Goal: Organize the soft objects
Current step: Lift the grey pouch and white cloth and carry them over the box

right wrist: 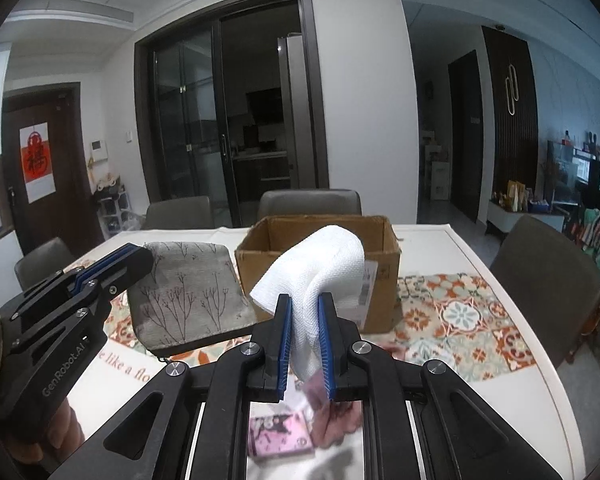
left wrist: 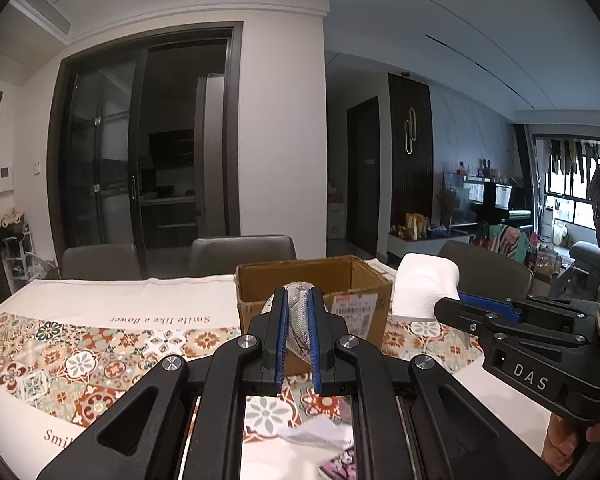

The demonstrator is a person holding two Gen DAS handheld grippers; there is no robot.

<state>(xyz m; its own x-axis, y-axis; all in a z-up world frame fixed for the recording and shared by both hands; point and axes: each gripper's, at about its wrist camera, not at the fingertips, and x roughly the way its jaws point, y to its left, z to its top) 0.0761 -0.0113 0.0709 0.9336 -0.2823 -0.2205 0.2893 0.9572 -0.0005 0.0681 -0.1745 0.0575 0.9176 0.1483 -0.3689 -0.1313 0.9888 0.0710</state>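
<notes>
My left gripper (left wrist: pixel 298 330) is shut on a grey fabric pouch with a branch print (left wrist: pixel 298 320), held edge-on in front of an open cardboard box (left wrist: pixel 340 280). In the right wrist view the same pouch (right wrist: pixel 188 292) shows broadside, left of the box (right wrist: pixel 320 240), with the left gripper (right wrist: pixel 112 268) at its left edge. My right gripper (right wrist: pixel 305 336) is shut on a folded white towel (right wrist: pixel 320 272), which arches up in front of the box. The towel (left wrist: pixel 424 288) and right gripper (left wrist: pixel 460 308) show at the right in the left wrist view.
The table (right wrist: pixel 500 280) has a white cloth with a patterned tile band. A pink printed item (right wrist: pixel 280 432) lies on the table below the right gripper. Grey chairs (right wrist: pixel 308 202) stand behind the table and one (right wrist: pixel 548 280) at its right side.
</notes>
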